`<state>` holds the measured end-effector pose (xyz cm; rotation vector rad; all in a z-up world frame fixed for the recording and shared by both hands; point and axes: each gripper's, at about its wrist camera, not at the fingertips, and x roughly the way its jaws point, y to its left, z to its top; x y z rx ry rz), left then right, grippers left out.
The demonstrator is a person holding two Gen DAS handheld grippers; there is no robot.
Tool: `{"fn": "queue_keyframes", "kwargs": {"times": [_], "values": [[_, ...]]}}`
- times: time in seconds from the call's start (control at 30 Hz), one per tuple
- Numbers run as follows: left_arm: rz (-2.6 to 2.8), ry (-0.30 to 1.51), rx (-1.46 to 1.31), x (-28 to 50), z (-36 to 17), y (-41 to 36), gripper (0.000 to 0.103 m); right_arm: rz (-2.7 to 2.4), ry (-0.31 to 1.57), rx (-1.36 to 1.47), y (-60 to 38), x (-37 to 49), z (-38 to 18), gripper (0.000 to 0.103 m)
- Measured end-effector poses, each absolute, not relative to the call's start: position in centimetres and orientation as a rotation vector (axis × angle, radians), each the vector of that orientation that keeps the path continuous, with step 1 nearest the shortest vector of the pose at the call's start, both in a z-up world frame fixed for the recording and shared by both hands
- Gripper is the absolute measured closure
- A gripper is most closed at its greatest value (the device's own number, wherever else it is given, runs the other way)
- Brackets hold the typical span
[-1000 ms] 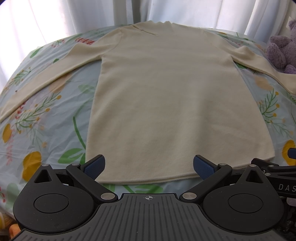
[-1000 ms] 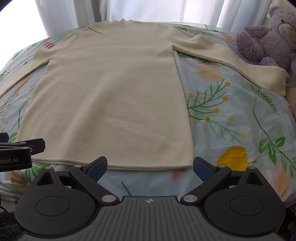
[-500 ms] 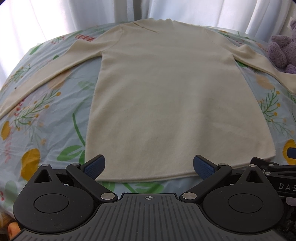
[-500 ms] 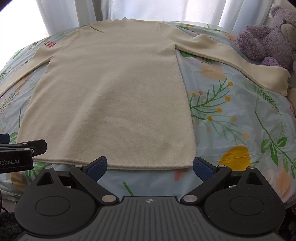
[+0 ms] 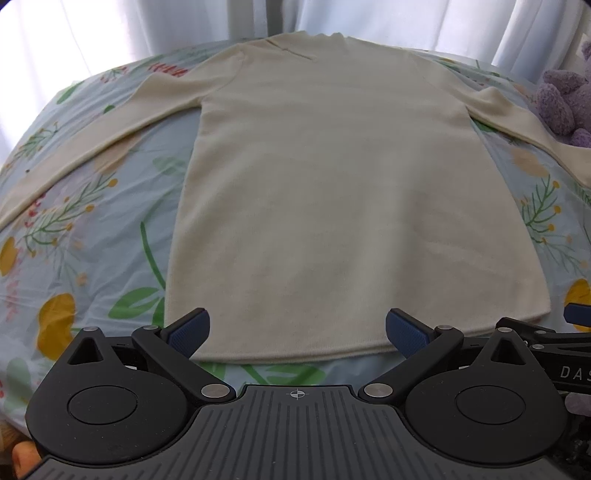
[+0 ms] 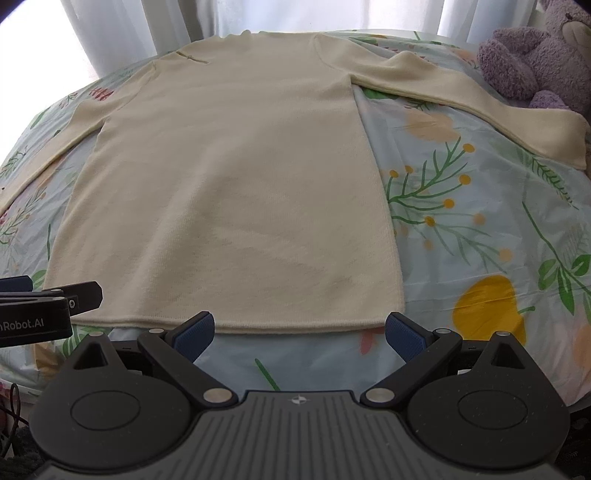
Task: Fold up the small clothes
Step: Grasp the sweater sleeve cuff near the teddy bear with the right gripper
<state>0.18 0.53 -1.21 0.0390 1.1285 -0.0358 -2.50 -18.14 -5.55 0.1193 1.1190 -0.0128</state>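
One cream sweater (image 5: pixel 332 184) lies flat on the bed (image 5: pixel 74 258), face down or up I cannot tell, with its neck toward the far edge by the curtain (image 5: pixel 406 18) and its hem along the near edge. The body is smooth and spread full width. Both sleeves are stretched outward: one runs toward the bed's left edge (image 5: pixel 74 147), the other toward the right edge (image 6: pixel 480 96), where its cuff ends just beside a purple plush toy (image 6: pixel 535 55) sitting at the far right corner. A small slit or seam shows near the neck on the left shoulder (image 6: pixel 192 59).

The left gripper (image 5: pixel 297 332) hovers at the near edge over the hem's left half, its blue fingers (image 5: pixel 188 330) spread wide with nothing between them; the left pad sits over the hem's left corner. The right gripper (image 6: pixel 299 328) hangs just short of the hem's right half, also spread wide and holding nothing, its right finger (image 6: pixel 404 334) near the hem's right corner over the sheet. Each gripper's side shows at the edge of the other's view.

The sheet (image 6: pixel 461 221) is pale blue, printed with green sprigs and yellow fruit.
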Motion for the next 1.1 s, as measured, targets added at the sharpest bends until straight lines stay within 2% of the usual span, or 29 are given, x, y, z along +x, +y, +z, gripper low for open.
{"fn": "queue_keyframes", "kwargs": {"times": [0.3,0.37,0.5,0.57,0.67,0.77,0.83,0.9,1.1], "values": [[-0.047,1.15,0.027,1.6,-1.7,-0.1,0.0,0.021,1.116,0.261,-21.9,-0.9,-5.8,0.004],[-0.052,1.15,0.01,2.3,-1.8,-0.2,0.0,0.019,1.002,0.346,-24.8,-0.4,-5.2,0.004],[-0.009,1.119,-0.043,4.5,-2.6,0.1,0.0,-0.07,0.593,0.57,-33.8,0.7,-4.3,0.004],[0.033,1.095,-0.056,5.9,-3.2,0.3,0.0,-0.137,0.526,0.649,-38.4,2.3,-4.7,0.004],[0.13,1.051,-0.062,7.7,-4.3,0.6,0.0,-0.268,0.525,0.778,-45.2,4.8,-6.4,0.004],[0.21,1.042,-0.071,9.1,-5.5,1.0,0.0,-0.353,0.502,0.88,-50.5,6.4,-8.8,0.021],[0.233,1.063,-0.11,9.9,-6.2,1.4,0.0,-0.403,0.517,0.938,-52.8,7.2,-10.5,0.046],[0.243,1.079,-0.153,10.2,-6.6,1.8,0.0,-0.441,0.532,1.011,-54.5,7.4,-12.1,0.058],[0.26,1.083,-0.146,10.7,-7.0,1.9,0.0,-0.478,0.454,1.082,-56.4,7.5,-13.5,0.059]]}}
